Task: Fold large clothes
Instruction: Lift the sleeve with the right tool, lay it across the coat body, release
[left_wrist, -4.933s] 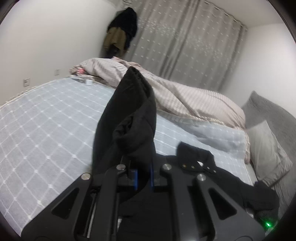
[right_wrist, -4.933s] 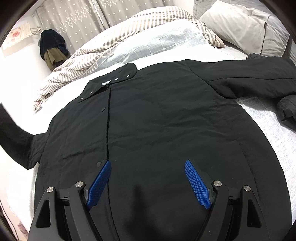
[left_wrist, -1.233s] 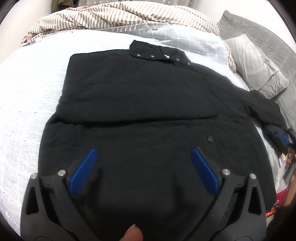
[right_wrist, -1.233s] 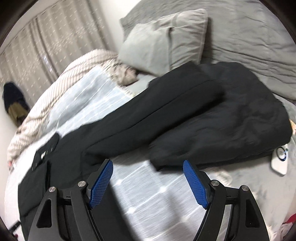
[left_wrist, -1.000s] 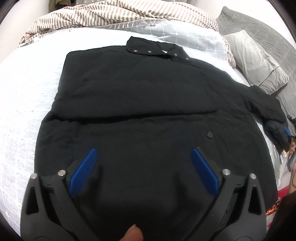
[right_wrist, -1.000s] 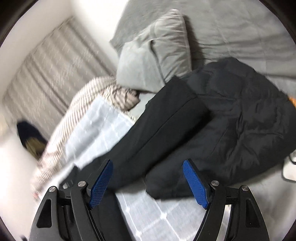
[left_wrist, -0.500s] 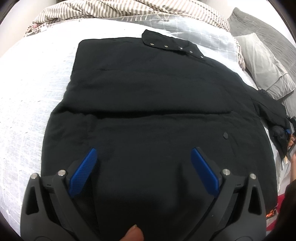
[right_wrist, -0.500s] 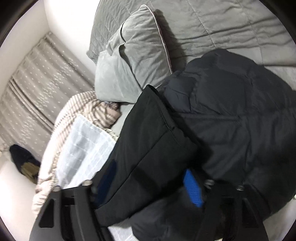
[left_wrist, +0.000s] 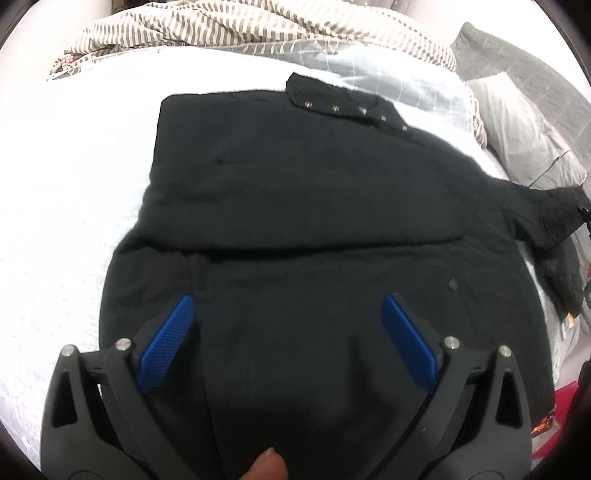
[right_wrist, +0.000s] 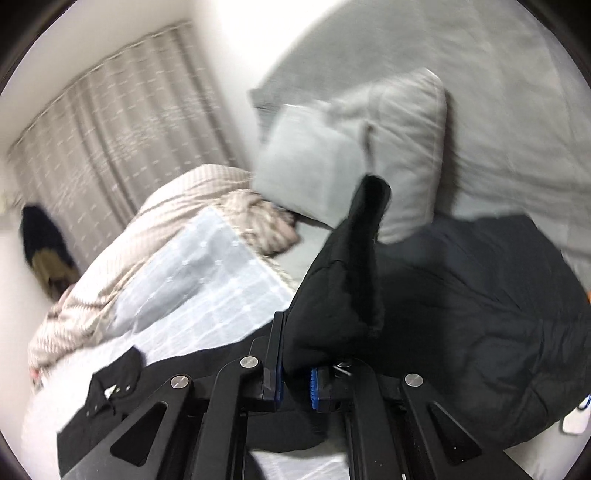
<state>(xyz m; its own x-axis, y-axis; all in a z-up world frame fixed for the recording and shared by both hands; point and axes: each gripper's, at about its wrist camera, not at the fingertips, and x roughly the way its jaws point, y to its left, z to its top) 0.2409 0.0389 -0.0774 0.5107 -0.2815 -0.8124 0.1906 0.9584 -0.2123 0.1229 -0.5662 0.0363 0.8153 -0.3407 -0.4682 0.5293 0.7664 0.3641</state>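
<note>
Low in the frame, the right gripper (right_wrist: 293, 384) clenches the black coat's sleeve (right_wrist: 351, 280) for folding inward, while the left gripper (left_wrist: 286, 332) hovers released over the coat (left_wrist: 295, 206).

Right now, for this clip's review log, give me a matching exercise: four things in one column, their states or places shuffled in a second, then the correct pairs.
Things:
1. left gripper
2. right gripper
3. black coat
4. grey pillow

States or places:
A. clamped on a sleeve
B. behind the raised sleeve, against the grey bedding
C. open above the coat
D. spread on the bed, one sleeve folded across it

Pairs: 1-C, 2-A, 3-D, 4-B
</note>
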